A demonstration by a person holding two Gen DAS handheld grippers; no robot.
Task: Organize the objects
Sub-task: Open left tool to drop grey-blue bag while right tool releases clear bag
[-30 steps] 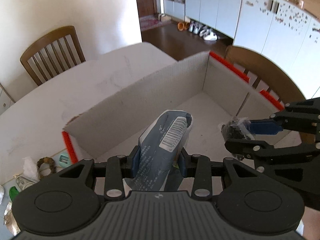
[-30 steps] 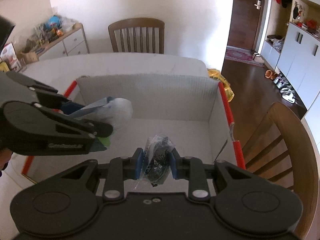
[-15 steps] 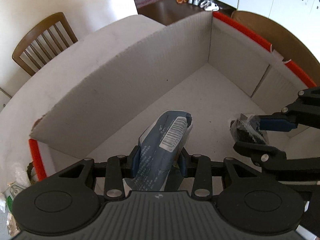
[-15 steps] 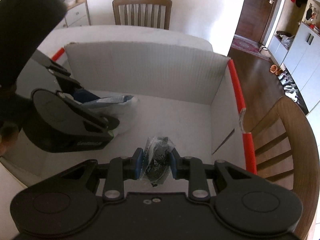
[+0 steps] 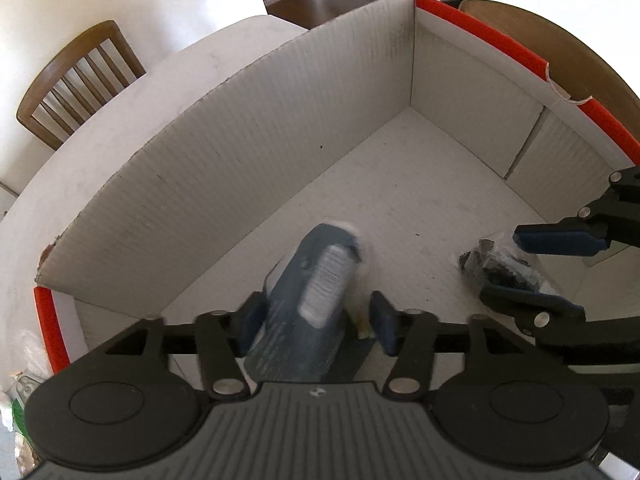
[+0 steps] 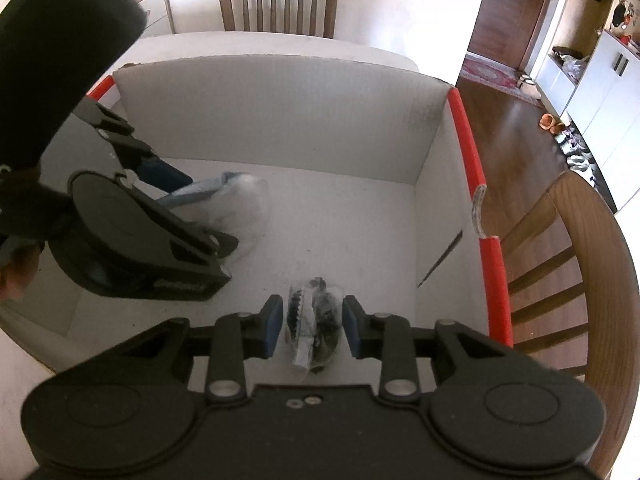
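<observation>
Reaching into the cardboard box [image 5: 248, 152], both grippers hang just above its pale floor. The left gripper [image 5: 316, 322] has its fingers spread, with a gap showing on each side of the blue-grey packet [image 5: 316, 292], which lies blurred between them, its barcode label facing up. The right gripper [image 6: 311, 324] also has its fingers parted, and the small clear bag of dark pieces [image 6: 316, 320] sits between the blue pads without either pad pressing it. Whether either item already rests on the box floor cannot be told. The box has red strips [image 6: 466, 148] along two of its rims and stands on a white table [image 5: 132, 100]. Wooden chairs [image 6: 278, 4] stand at the table's far and right sides.
</observation>
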